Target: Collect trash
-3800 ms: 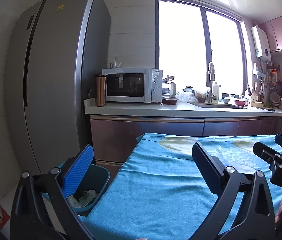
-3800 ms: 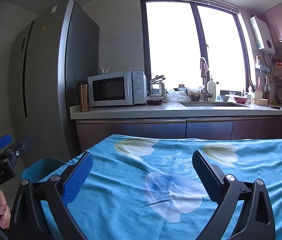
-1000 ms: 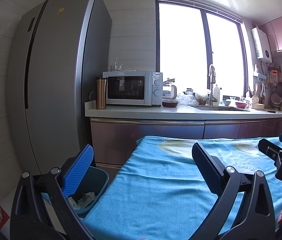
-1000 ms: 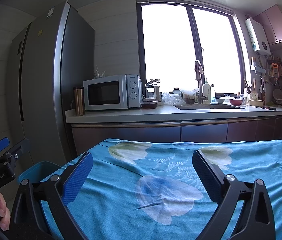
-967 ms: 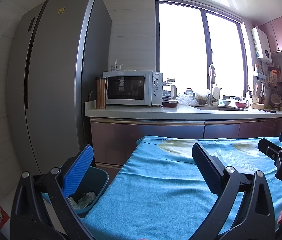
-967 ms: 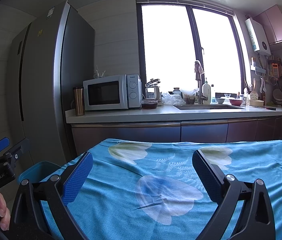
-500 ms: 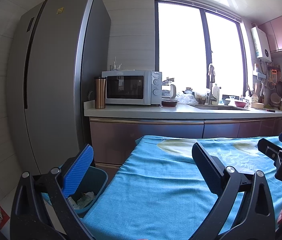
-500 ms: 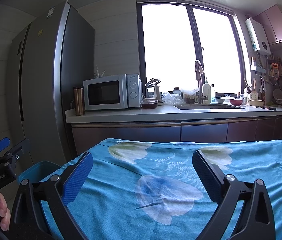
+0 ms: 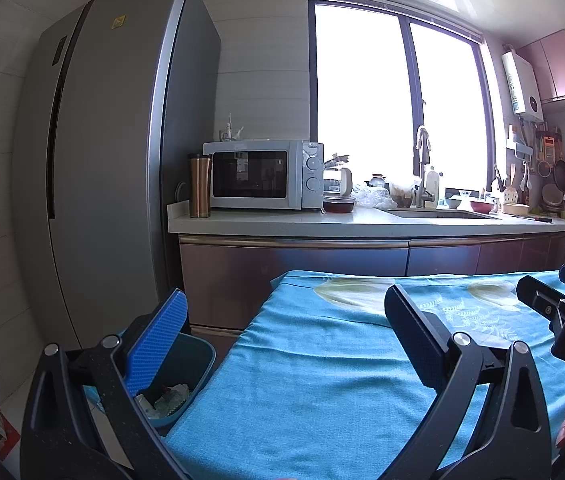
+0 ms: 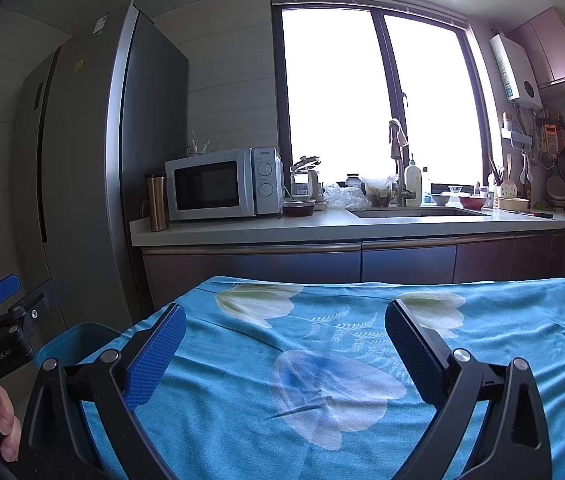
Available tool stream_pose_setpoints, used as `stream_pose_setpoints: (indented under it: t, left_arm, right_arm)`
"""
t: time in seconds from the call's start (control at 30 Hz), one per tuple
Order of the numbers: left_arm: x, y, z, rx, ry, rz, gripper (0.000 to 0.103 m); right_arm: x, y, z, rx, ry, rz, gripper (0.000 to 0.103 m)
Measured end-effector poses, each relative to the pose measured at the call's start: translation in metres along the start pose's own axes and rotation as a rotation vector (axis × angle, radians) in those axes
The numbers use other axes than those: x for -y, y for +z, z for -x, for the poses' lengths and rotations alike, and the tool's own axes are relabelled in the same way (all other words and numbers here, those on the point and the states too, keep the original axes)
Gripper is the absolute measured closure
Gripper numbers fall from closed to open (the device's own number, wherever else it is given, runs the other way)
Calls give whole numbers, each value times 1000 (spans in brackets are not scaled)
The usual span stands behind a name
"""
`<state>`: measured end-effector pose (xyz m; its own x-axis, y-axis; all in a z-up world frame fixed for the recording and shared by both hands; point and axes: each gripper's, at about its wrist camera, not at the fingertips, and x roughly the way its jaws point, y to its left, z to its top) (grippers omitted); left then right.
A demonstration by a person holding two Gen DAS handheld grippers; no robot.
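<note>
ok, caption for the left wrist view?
Open left gripper over blue tablecloth, teal bin holding crumpled trash at the table's left.

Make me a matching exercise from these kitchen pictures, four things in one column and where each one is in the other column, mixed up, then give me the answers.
Things:
1. copper tumbler
2. teal trash bin
3. dark bowl
4. soap bottle

Places:
A. on the floor at the left end of the blue tablecloth
B. on the counter just right of the microwave
C. beside the tap at the sink
D. on the counter between the fridge and the microwave

Pairs: 1-D, 2-A, 3-B, 4-C
</note>
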<state>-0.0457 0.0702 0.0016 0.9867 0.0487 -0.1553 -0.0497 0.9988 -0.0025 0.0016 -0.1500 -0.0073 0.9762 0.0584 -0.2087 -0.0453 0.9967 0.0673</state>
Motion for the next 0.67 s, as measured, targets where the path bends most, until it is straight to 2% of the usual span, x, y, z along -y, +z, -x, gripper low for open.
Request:
stream_pose_setpoints:
  t: [0.3,0.4,0.53,0.67]
  left_arm:
    - [8,-1,0,15,-5,-38,6]
    - [14,-1,-4,-3,-30,-51,6]
    - [19,-3,-30,-123,-105,-34,6]
    - [28,-10,-77,-278,-136,-39,6]
  right_arm:
    - [5,0,-2,0,-2,-6,7]
    - [7,0,-5,-4,-5,-4,7]
    - [18,-2,-9,-28,-20,-14,7]
    - [39,-7,-17,-93,-55,-21,7]
